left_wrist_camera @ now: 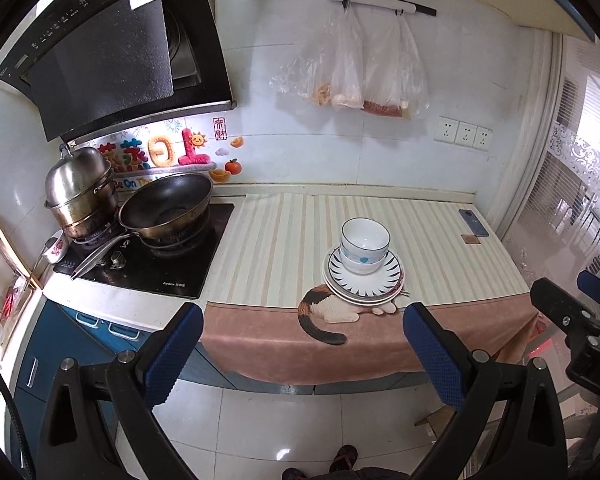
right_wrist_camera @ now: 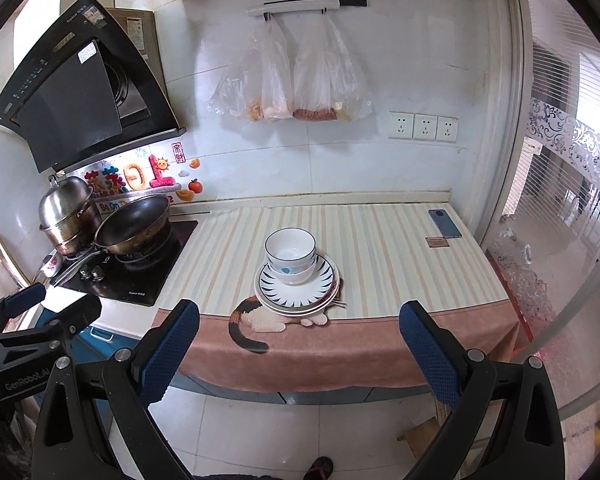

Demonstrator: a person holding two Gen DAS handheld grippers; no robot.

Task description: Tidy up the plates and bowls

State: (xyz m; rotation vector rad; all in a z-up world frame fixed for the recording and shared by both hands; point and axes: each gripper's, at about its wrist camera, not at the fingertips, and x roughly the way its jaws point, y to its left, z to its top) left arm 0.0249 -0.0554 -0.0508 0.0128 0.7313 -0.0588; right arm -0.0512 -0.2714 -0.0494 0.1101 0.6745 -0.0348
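Left wrist view shows you two nested white ceramic bowls (left_wrist_camera: 365, 246) with thin blue rims, the lower one carrying a blue mark, sitting on stacked white plates (left_wrist_camera: 363, 282) with dark radiating strokes. The stack rests on the striped cream counter cloth (left_wrist_camera: 284, 240), directly over its printed calico cat (left_wrist_camera: 332, 312), well right of the black wok (left_wrist_camera: 166, 210). Your left gripper (left_wrist_camera: 303, 356) and right gripper (right_wrist_camera: 299, 354) both hang spread wide, empty, short of the cloth's edge

Ahead of my left tongs (left_wrist_camera: 302, 344) and my right tongs (right_wrist_camera: 299, 343), two bowls (right_wrist_camera: 291, 255) sit nested on stacked plates (right_wrist_camera: 298, 282) on the counter cloth (right_wrist_camera: 380, 248). The stove (right_wrist_camera: 136, 276) lies left with a wok (right_wrist_camera: 134, 226) and pot (right_wrist_camera: 68, 216); a phone (right_wrist_camera: 444, 223) lies far right.
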